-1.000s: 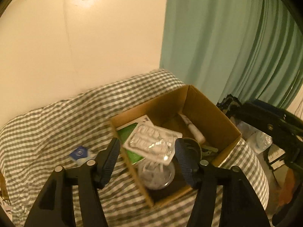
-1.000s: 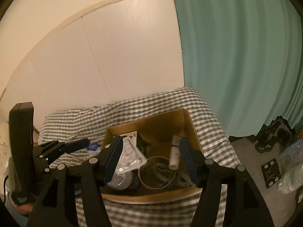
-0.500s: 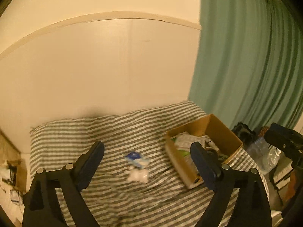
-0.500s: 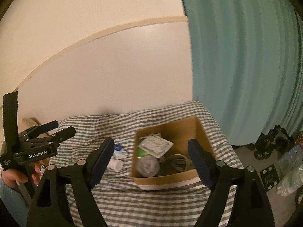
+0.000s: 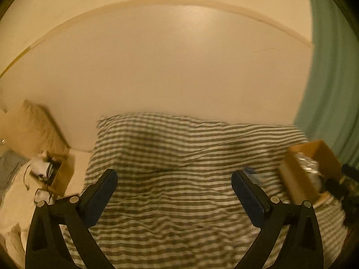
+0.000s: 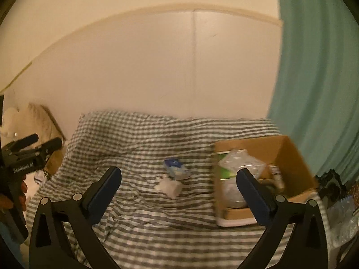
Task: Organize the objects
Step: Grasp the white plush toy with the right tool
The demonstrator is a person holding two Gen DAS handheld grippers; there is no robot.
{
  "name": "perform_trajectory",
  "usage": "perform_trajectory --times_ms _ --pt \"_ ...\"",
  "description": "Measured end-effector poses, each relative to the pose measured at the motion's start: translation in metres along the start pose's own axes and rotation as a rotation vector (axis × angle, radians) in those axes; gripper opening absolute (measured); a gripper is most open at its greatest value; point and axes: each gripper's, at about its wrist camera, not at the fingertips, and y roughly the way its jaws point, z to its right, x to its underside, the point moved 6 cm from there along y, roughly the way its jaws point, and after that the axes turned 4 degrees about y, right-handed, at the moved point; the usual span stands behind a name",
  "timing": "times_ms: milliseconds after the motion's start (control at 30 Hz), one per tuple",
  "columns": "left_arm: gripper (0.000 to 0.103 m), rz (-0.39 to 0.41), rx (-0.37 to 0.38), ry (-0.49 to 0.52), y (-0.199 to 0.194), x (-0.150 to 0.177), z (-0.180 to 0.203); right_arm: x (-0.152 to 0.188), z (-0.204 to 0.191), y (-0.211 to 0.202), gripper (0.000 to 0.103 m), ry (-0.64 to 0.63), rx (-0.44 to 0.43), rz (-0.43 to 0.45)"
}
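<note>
Two items lie loose on the checked cloth: a small blue-and-white packet and a crumpled white wad, just left of the half-filled cardboard box. Both the left gripper and right gripper hover wide apart, empty. Next, I'd say: descend over the packet, pinch it, carry it boxward.

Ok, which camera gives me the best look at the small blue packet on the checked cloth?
The right wrist view: the blue packet lies in plain sight between the tool fingers, beside a white wad. The left wrist view shows only a blurred blue smear behind its right finger.
</note>
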Motion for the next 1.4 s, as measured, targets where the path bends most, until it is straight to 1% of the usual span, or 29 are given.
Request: perform_trajectory --times_ms 133,167,200,267,333,400,433,500,600,633,667,700,733,867,933,1033,1100,1167,1233,1300,1400 --pt "0.103 -0.058 -0.012 -0.038 0.042 0.026 -0.008 0.023 -0.021 0.058 0.103 -0.043 0.034 -0.050" --pt "0.103 -0.066 -0.014 -0.044 0.049 0.030 -0.008 0.032 -0.027 0.079 0.103 -0.056 0.030 -0.075" --pt "0.103 -0.073 -0.011 -0.046 0.058 0.035 -0.008 0.038 -0.027 0.091 0.103 -0.063 0.030 -0.096" --pt "0.103 -0.093 -0.005 -0.026 0.079 0.044 -0.004 0.050 -0.031 0.125 0.103 -0.071 0.045 -0.152" --pt "0.103 -0.109 -0.012 0.001 0.097 0.053 -0.001 0.062 -0.028 0.158 0.103 -0.061 0.048 -0.223" --pt "0.103 -0.138 -0.009 0.017 0.117 0.064 0.004 0.069 -0.027 0.188 0.103 -0.026 0.033 -0.300" --pt "0.103 -0.167 -0.001 0.022 0.130 0.070 0.008 0.071 -0.025 0.199 0.103 -0.013 0.039 -0.319" --pt "0.103 -0.197 0.005 0.021 0.144 0.079 0.010 0.073 -0.019 0.221 0.103 0.000 0.088 -0.358" --pt "0.103 -0.241 0.029 0.006 0.161 0.088 0.014 0.084 -0.013 0.248 0.102 0.016 0.121 -0.419" --pt "0.103 -0.256 0.038 0.009 0.165 0.092 0.017 0.087 -0.012 0.253 0.101 0.023 0.117 -0.433" --pt "0.103 -0.263 0.038 0.015 0.168 0.094 0.018 0.091 -0.012 0.257 0.090 0.027 0.105 -0.450" --pt "0.103 -0.271 0.033 0.027 0.169 0.096 0.020 0.096 -0.011 0.259 0.081 0.026 0.102 -0.466" --pt "0.103 -0.272 0.025 0.042 0.168 0.098 0.022 0.098 -0.010 0.258 0.081 0.025 0.100 -0.467" --pt "0.103 -0.265 0.007 0.054 0.159 0.098 0.022 0.093 -0.011 0.235 0.080 0.021 0.074 -0.411" --pt "0.103 -0.258 0.007 0.057 0.153 0.095 0.025 0.087 -0.015 0.212 0.080 0.006 0.043 -0.377" --pt "0.103 -0.243 0.006 0.085 0.141 0.090 0.038 0.070 -0.016 0.174 0.080 -0.028 0.009 -0.327" --pt "0.103 -0.238 0.020 0.111 0.135 0.087 0.053 0.055 -0.012 0.155 0.080 -0.051 0.002 -0.310" --pt "0.103 -0.232 0.047 0.155 0.132 0.083 0.074 0.040 -0.002 0.140 0.080 -0.043 0.001 -0.292" --pt "0.103 -0.219 0.073 0.189 0.129 0.077 0.093 0.020 0.010 0.126 0.080 -0.049 0.022 -0.262" --pt "0.103 -0.203 0.122 0.205 0.129 0.070 0.114 0.006 0.022 0.117 0.080 -0.059 0.047 -0.235" --pt "0.103 -0.190 0.165 0.218 0.141 0.058 0.137 -0.001 0.035 0.113 0.080 -0.079 0.070 -0.221"
